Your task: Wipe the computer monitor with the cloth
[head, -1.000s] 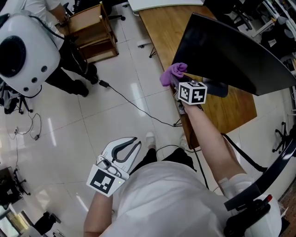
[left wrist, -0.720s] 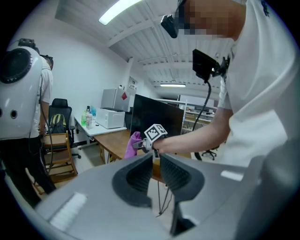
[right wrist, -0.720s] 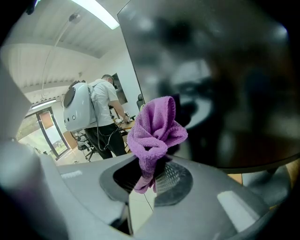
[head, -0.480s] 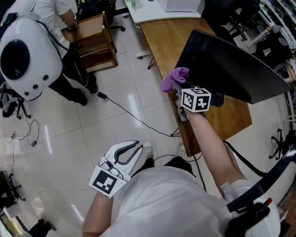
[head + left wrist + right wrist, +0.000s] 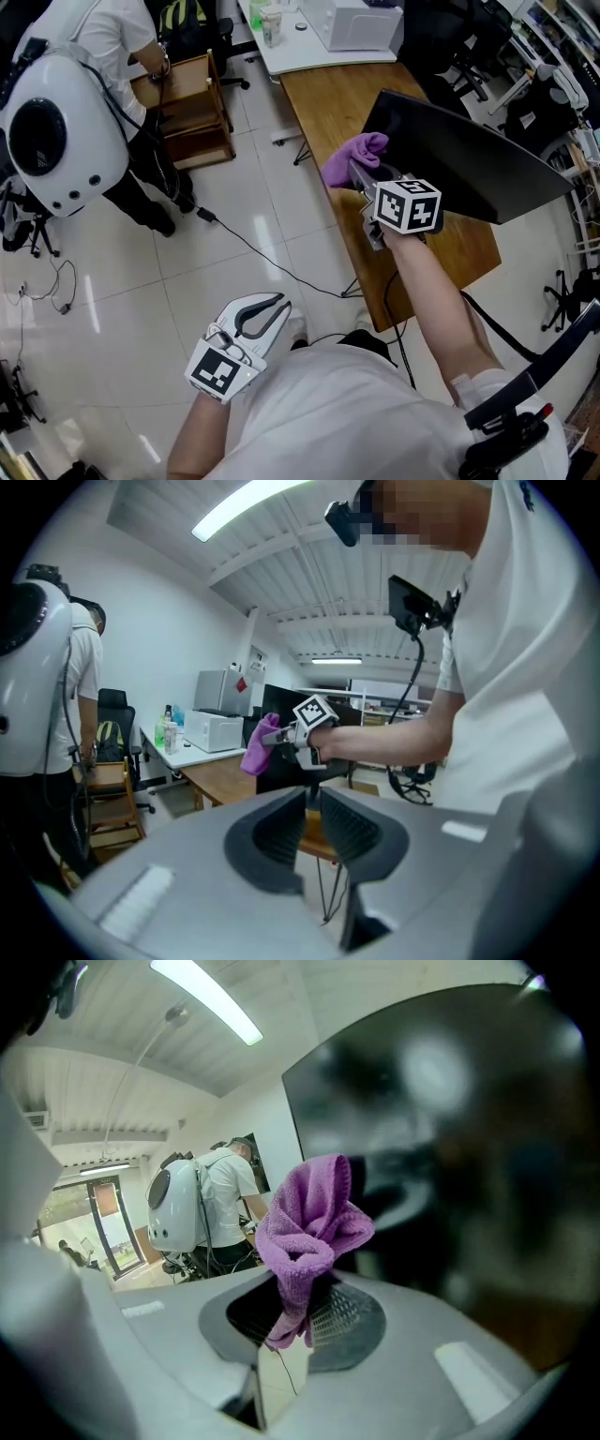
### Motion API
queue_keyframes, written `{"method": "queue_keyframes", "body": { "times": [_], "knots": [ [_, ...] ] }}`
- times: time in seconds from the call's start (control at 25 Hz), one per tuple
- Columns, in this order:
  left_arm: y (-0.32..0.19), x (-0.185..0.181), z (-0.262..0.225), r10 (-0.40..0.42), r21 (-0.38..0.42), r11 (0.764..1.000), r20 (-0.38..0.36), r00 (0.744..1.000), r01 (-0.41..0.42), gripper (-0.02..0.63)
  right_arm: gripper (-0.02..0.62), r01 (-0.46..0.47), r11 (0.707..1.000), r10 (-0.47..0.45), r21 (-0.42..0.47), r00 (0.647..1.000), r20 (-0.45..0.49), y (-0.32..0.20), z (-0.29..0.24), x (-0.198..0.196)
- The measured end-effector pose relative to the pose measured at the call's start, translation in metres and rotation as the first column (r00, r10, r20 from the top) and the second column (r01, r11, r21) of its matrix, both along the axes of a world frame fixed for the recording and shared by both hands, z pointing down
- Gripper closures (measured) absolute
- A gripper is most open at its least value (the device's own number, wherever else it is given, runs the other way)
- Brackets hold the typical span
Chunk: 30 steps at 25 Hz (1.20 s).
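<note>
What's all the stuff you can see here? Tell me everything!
monitor: one, black, standing on the desk
cloth: one, purple, pinched in the right gripper, by the monitor's edge
desk: one, brown wood, under the monitor
table: one, white, beyond the desk, holding a white box
stand: one, brown wood, on the floor left of the desk
cable: one, black, across the floor
other person: one, white shirt and backpack, far left
left gripper: one, white, fingers shut, empty, low left
right gripper: one, white, fingers shut on the cloth
</note>
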<state>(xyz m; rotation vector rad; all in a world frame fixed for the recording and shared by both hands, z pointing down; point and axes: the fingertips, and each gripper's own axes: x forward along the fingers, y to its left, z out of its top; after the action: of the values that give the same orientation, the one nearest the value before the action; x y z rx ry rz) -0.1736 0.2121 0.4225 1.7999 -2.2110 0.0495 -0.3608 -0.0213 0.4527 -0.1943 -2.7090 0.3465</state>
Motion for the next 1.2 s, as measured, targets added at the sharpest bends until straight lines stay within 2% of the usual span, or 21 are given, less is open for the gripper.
{"method": "queue_keyframes", "body": {
  "times": [0.36, 0.68, 0.84, 1.0, 1.12, 1.2],
  "knots": [
    [-0.005, -0.010, -0.001, 0.022, 0.024, 0.999, 0.016, 1.000, -0.022, 0.535, 0.538, 0.036, 0.999, -0.038, 0.018, 0.993, 0.108, 0.007, -0.080, -0.011],
    [-0.007, -0.015, 0.001, 0.040, 0.036, 0.999, 0.026, 0.999, -0.041, 0.535, 0.538, 0.019, 1.000, -0.023, 0.025, 0.979, 0.202, -0.006, -0.138, -0.018],
    [-0.003, -0.017, -0.001, 0.062, 0.062, 0.996, 0.021, 0.998, -0.063, 0.535, 0.538, -0.011, 0.999, 0.002, 0.035, 0.970, 0.241, -0.010, -0.155, -0.003],
    [-0.001, -0.032, 0.010, 0.075, 0.072, 0.995, 0.005, 0.997, -0.075, 0.535, 0.538, -0.004, 0.999, -0.010, 0.052, 0.965, 0.261, -0.003, -0.151, 0.016],
    [-0.021, -0.028, 0.002, 0.112, 0.064, 0.992, 0.005, 0.994, -0.112, 0.535, 0.538, -0.014, 0.998, -0.004, 0.069, 0.968, 0.250, -0.014, -0.150, 0.053],
    [-0.043, -0.019, -0.007, 0.166, 0.059, 0.984, 0.020, 0.986, -0.166, 0.535, 0.538, -0.055, 0.995, 0.034, 0.081, 0.970, 0.241, -0.032, -0.147, 0.089]
  ]
}}
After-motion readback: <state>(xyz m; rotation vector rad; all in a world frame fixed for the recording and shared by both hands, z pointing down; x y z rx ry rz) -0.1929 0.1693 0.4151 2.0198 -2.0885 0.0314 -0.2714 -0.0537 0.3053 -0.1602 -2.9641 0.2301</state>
